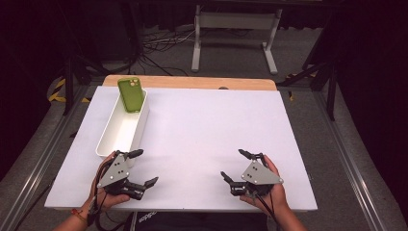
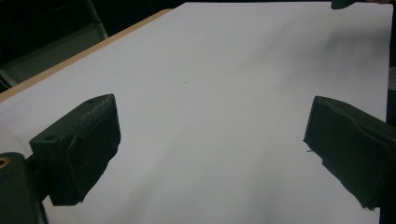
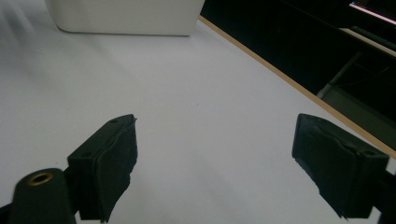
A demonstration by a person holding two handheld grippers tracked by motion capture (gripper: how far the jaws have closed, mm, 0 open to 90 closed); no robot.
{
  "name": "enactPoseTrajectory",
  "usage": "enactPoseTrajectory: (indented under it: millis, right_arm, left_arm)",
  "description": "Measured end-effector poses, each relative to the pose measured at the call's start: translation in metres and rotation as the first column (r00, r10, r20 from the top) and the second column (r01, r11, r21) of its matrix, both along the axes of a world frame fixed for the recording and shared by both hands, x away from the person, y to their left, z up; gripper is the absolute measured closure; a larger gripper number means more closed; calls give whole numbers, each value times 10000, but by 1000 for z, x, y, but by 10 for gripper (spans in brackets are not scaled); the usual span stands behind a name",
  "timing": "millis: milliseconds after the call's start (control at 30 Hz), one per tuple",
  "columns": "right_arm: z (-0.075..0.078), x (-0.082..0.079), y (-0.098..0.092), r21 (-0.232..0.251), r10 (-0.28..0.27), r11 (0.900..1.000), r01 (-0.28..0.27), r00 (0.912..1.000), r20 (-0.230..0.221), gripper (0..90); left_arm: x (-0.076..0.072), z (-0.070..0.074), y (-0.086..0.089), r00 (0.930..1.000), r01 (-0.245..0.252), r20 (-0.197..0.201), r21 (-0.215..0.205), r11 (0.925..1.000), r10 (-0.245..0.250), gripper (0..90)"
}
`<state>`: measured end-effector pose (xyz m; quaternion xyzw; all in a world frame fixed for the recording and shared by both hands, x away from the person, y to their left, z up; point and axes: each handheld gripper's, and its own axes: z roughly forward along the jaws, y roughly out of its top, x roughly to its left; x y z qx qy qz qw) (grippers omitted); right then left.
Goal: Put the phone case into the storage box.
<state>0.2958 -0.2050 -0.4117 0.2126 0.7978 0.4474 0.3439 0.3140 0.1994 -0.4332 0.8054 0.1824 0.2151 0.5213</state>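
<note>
Two grippers: both near the table's front edge, well apart, jaws pointing toward each other
Left gripper (image 1: 146,167): jaws spread wide, nothing between them
Right gripper (image 1: 234,164): jaws spread wide, pinching nothing
White sheet (image 1: 207,125): bare between the two grippers and far beyond them; open room forward and inward
White bin (image 1: 122,126): just beyond the left gripper, near end close to its upper jaw, running along the sheet's left edge
Green phone (image 1: 131,94): leaning in the bin's far end, well away from both grippers
Wooden table edge (image 1: 192,82): showing past the sheet's far side
Front edge: directly under both hands
</note>
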Motion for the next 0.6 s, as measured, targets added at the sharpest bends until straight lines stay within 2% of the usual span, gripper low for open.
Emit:
enactPoseTrajectory:
  millis: [67, 167, 200, 400, 600]
  right_arm:
    - [0, -1, -1, -12, -11, 10000, 11, 10000, 2, 152]
    - [-2, -1, -2, -44, -22, 10000, 21, 10000, -16, 152]
    - [-2, -1, -3, -27, -65, 10000, 65, 10000, -51, 151]
    - [-2, -2, -4, 56, -21, 10000, 21, 10000, -54, 147]
    - [-1, -3, -3, -13, 3, 10000, -3, 10000, -22, 144]
  left_arm:
    - [0, -3, 1, 10000, -54, -79, -158, 9999, 53, 45]
    - [1, -4, 1, 9997, -21, -225, -118, 9999, 18, 45]
    - [1, -4, 1, 9999, -58, -103, -20, 10000, 58, 40]
    - [1, -3, 0, 9999, -59, -105, -257, 9997, 56, 40]
    - [1, -1, 0, 10000, -10, -20, -191, 9998, 10, 41]
